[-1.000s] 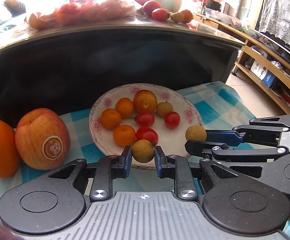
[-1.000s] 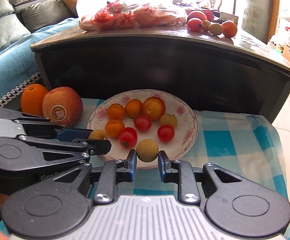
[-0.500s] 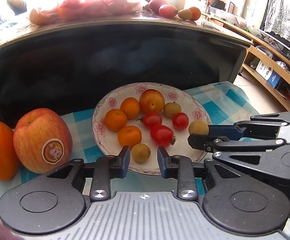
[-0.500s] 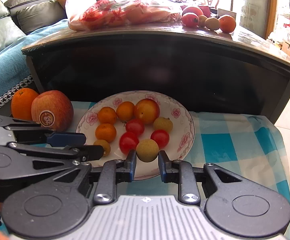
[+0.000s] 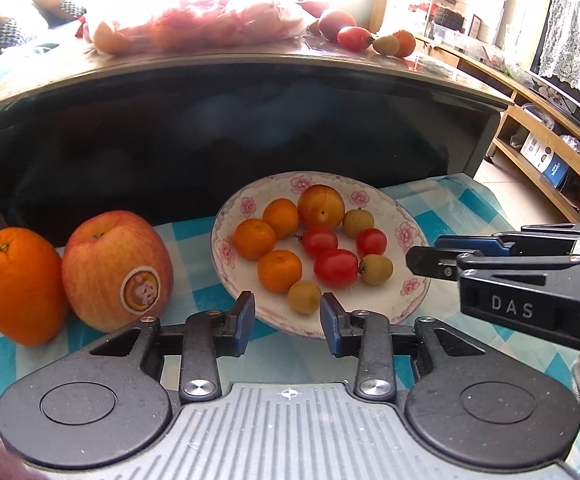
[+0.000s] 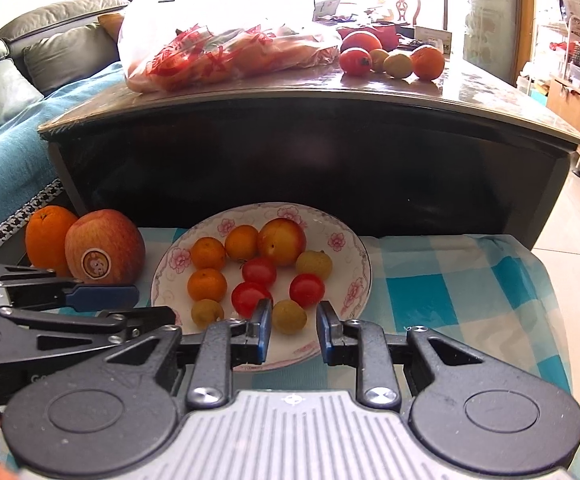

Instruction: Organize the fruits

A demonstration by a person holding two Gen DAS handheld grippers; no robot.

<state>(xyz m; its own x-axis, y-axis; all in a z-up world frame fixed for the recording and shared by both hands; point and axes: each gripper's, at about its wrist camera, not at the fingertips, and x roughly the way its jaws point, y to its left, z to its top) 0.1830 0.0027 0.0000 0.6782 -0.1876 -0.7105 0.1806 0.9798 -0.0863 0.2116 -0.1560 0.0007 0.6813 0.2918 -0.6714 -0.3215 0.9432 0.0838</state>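
A floral plate (image 5: pixel 390 208) (image 6: pixel 342 240) on the checked cloth holds several small oranges, cherry tomatoes, a peach and longans. My left gripper (image 5: pixel 288 320) stands open at the plate's near rim. A longan (image 5: pixel 304 297) lies loose on the plate just beyond its jaws. My right gripper (image 6: pixel 293 332) is open too, with another longan (image 6: pixel 289 317) resting on the plate between its fingers and close to the left one. Each gripper shows in the other's view: the right gripper (image 5: pixel 422 254) is beside the plate's right edge, the left gripper (image 6: pixel 154 306) at its left edge.
A stickered apple (image 5: pixel 116 268) (image 6: pixel 104 246) and a large orange (image 5: pixel 18 284) (image 6: pixel 46 232) stand left of the plate. Behind rises a dark coffee table (image 6: pixel 330 152) carrying a plastic bag of fruit (image 6: pixel 226 48) and loose fruits (image 6: pixel 394 60). Sofa at left, shelves at right.
Both grippers opened and let go of their longans, which now rest on the plate. Both have drawn back a little from the plate.
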